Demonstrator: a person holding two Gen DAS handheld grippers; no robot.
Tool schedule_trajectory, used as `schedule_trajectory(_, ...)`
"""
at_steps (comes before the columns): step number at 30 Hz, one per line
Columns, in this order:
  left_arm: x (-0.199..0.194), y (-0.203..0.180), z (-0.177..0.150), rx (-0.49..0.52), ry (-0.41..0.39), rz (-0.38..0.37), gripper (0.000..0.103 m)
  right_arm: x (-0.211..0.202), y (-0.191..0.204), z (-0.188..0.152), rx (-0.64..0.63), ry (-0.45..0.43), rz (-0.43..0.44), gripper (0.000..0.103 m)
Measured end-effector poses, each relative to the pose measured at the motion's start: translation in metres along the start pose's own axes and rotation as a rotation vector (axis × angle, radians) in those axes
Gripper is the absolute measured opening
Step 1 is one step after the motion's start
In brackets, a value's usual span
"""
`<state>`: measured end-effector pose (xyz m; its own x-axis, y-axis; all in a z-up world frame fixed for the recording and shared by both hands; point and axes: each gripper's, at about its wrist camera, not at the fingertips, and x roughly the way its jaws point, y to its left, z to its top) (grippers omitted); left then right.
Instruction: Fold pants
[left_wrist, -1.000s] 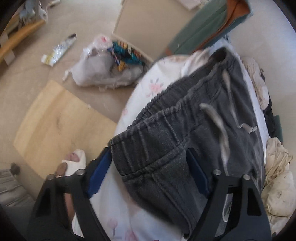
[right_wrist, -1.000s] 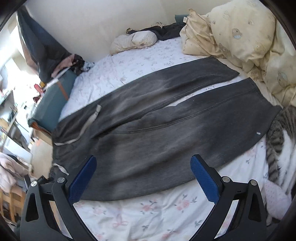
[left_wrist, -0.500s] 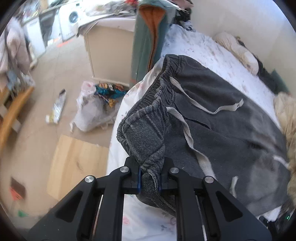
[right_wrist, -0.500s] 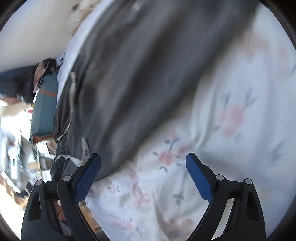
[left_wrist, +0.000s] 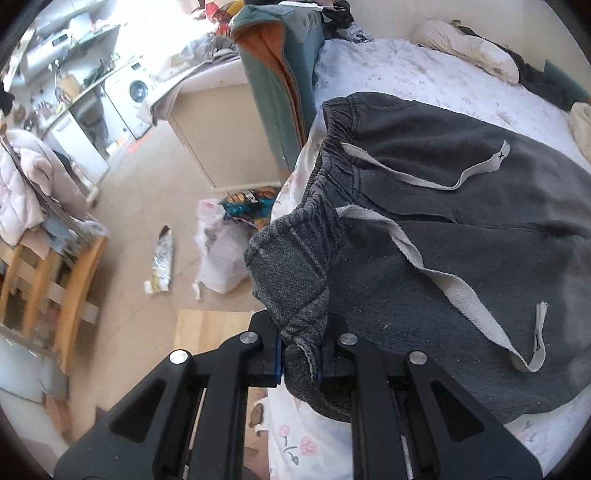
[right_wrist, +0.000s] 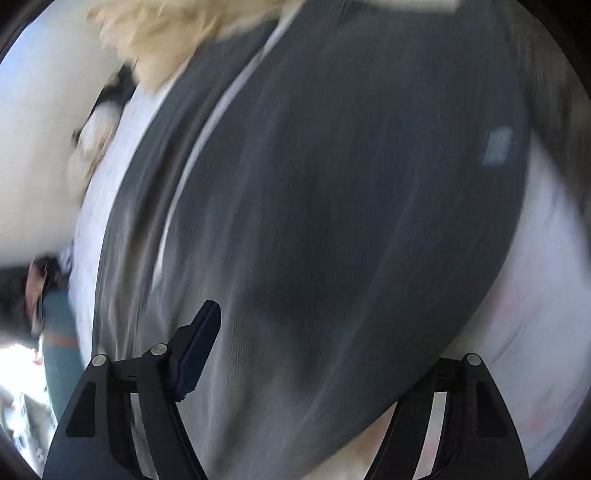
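**Gripping the waistband corner, second claw coming in over the leg**

Nearest the lens in my left wrist view, the left gripper (left_wrist: 300, 352) is clamped tight on a bunched corner of the pants (left_wrist: 461, 236), right at the elastic waistband (left_wrist: 325, 184). That corner is lifted clear of the bed sheet (left_wrist: 406, 70) while the rest of the garment lies spread on it. The cloth is a thick, soft grey knit: it drapes and folds over itself at the pinch, so I judge it limp, moderately weighty, not slippery. The waistband is the best hold, since the gathered elastic gives bulk for the pads.

Two pale drawstrings (left_wrist: 436, 273) trail loose across the front; they could snag or flop out of a fold.

In my right wrist view, badly blurred, the right gripper (right_wrist: 314, 354) sits low over a pant leg with its jaws partly open, having just been closing. Fabric lies between them, but I cannot see the pads pressing it. I would take the leg's outer edge there.

Farthest off, cream bedding (right_wrist: 177, 33) lies beyond the legs.
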<state>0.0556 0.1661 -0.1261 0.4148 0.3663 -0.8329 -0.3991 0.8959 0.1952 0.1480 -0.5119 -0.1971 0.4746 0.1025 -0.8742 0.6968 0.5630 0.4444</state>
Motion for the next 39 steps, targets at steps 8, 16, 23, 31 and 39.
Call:
schedule_trajectory(8, 0.004, -0.004, 0.004, -0.049, -0.016, 0.03, 0.01, -0.019, -0.035, 0.079, -0.148, -0.102, -0.265, 0.068)
schedule_trajectory(16, 0.006, 0.016, 0.007, -0.18, 0.097, -0.059, 0.01, -0.059, -0.046, 0.101, -0.163, -0.186, -0.198, 0.001)
schedule_trajectory(23, -0.015, 0.043, 0.04, -0.272, 0.268, -0.209, 0.01, -0.122, 0.019, 0.134, -0.281, -0.316, -0.144, 0.001)
schedule_trajectory(31, -0.005, 0.031, 0.113, -0.233, 0.261, -0.261, 0.01, -0.11, 0.101, 0.172, -0.494, -0.334, -0.161, 0.001)
schedule_trajectory(39, 0.047, -0.002, 0.213, -0.23, 0.203, -0.224, 0.01, -0.016, 0.221, 0.21, -0.759, -0.327, -0.302, 0.0)
